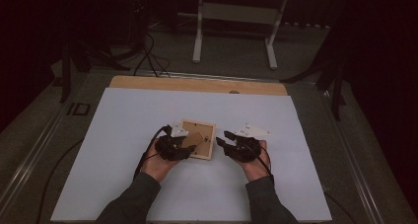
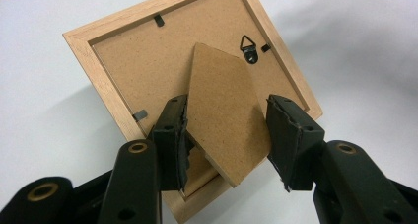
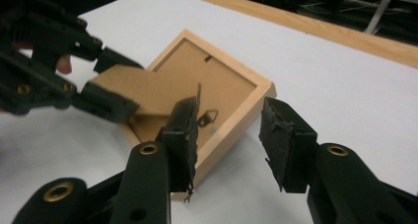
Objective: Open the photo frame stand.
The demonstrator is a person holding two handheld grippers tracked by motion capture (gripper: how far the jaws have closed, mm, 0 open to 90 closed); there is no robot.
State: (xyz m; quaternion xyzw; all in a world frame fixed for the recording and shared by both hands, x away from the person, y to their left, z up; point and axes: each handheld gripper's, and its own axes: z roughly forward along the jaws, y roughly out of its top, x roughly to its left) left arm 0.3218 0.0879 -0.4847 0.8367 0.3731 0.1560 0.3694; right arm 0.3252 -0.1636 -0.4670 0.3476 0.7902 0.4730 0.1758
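- Left hand (image 1: 156, 165) entering from the lower edge of the high view, forearm slanting up and rightward, palm cupped under the left gripper (image 1: 183, 147).
- Left gripper jaws set on either side of the cardboard easel stand (image 2: 224, 113), one pad at each long edge; touching or just beside, cannot tell; no firm clench visible.
- Wooden picture frame (image 1: 207, 131) lying face down at the centre of the high view on the white table cover (image 1: 123, 135), turned slightly off square.
- Easel stand lifted off the backing board (image 2: 143, 68), long axis running from its pointed tip near the triangular hanger (image 2: 250, 49) down to the lower frame edge, toward the left gripper.
- Right gripper (image 1: 223, 137) just right of the frame in the high view, jaws spread wide with nothing between them, pointing left toward the frame.
- Right hand (image 1: 256, 165) rising from the lower edge, forearm slanting up and leftward.
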